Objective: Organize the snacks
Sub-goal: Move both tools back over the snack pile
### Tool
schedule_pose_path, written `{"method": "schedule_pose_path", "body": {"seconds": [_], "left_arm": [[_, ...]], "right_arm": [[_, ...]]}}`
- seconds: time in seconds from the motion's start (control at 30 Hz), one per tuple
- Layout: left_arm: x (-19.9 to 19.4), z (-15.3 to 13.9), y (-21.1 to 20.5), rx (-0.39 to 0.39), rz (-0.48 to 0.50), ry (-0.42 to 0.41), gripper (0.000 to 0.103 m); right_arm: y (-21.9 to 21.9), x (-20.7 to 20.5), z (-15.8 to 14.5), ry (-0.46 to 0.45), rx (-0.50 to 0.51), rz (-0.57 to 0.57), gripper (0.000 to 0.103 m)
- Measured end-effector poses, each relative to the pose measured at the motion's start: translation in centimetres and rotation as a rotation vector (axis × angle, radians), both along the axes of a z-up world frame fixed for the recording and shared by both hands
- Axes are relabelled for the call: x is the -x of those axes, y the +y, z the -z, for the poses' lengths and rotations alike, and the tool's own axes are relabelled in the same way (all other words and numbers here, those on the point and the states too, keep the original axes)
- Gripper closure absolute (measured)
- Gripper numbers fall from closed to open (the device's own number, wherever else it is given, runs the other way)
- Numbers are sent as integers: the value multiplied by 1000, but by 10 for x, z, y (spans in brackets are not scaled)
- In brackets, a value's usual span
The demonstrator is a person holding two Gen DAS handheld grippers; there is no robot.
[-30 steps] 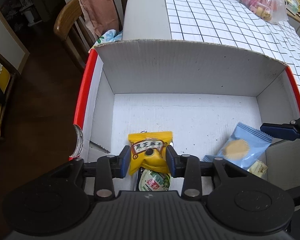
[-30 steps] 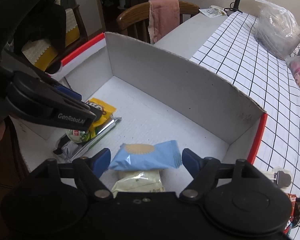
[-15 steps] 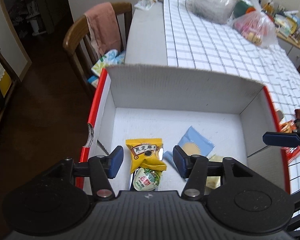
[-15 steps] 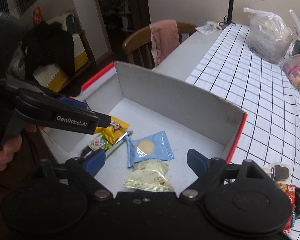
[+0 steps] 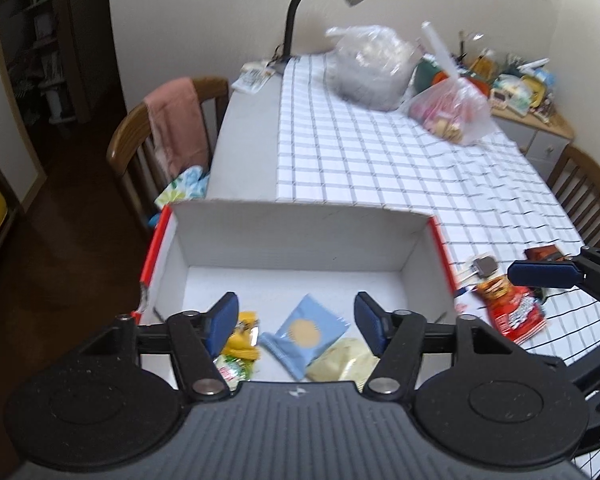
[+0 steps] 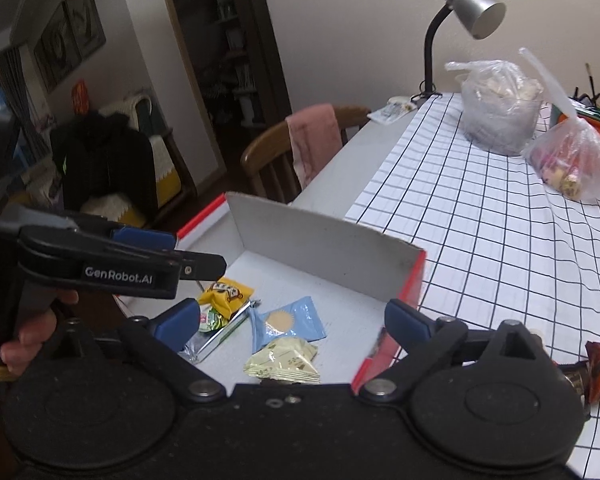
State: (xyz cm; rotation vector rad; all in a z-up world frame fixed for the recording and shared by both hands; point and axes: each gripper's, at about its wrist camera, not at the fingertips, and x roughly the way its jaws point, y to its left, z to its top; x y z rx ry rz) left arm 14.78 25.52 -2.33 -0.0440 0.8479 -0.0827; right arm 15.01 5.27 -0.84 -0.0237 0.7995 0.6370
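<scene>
Both tongs, left (image 5: 296,318) and right (image 6: 292,320), opening, emptied since a second ago; yellow packet (image 6: 226,294), blue packet (image 5: 304,334) now boxed (image 5: 296,236).

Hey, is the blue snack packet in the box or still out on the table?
In: the blue packet lies flat on the box floor.

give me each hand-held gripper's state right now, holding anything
Left hand-held gripper: jaws opening, empty, above the snacks in the box.
Right hand-held gripper: jaws opening wide, empty.
</scene>
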Motion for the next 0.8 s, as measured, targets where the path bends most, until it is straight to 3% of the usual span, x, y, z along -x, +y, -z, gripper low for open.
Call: {"method": "schedule_pose_path", "body": {"seconds": [0.47, 0.8], "left_arm": [[28, -8, -80, -10, 64, -92, 29], [36, 11, -156, 19, 121, -74, 28]], "right_arm": [[-101, 22, -10, -47, -117, 104, 0], [-184, 32, 10, -28, -12, 183, 0]]}}
